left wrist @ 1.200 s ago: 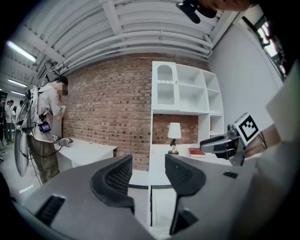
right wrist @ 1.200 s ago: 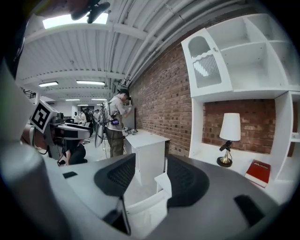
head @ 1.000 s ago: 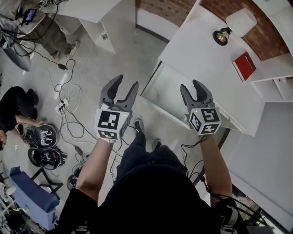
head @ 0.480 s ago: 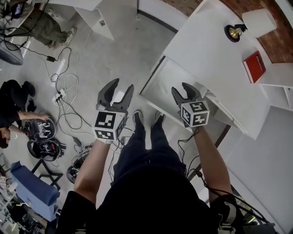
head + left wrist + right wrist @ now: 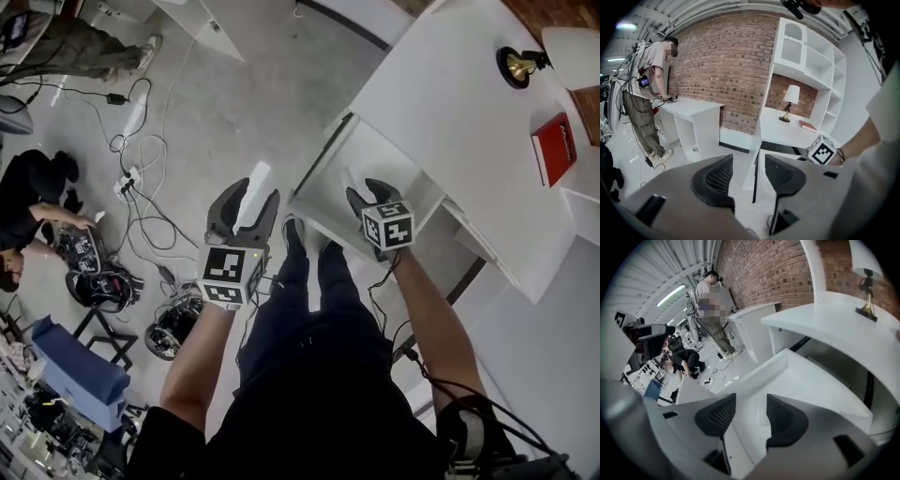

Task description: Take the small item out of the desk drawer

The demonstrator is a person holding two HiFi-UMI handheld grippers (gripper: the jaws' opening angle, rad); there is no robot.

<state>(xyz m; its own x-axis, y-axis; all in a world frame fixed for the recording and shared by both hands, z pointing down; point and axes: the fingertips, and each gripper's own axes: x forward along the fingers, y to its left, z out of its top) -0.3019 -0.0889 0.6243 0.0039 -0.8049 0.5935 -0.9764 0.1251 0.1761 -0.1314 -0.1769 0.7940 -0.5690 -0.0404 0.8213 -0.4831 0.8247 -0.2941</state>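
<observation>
Just below my right hand-held gripper [image 5: 366, 190] is the open drawer [image 5: 375, 150]. The jaws stand apart, empty, and no view shows the small item in it. Being small, it should be light; I'd pinch across its narrow sides. My left hand-held gripper [image 5: 251, 202], also released, hangs beside the drawer front. Since a second ago the right one has dipped closer in.

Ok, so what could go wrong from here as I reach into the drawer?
No small item shows in the open drawer, so the open right gripper may close on nothing or scrape its wall.
The drawer juts out just ahead of your shoes; leaning in could knock it.
Loose cables lie on the floor to your left, a trip hazard.
</observation>
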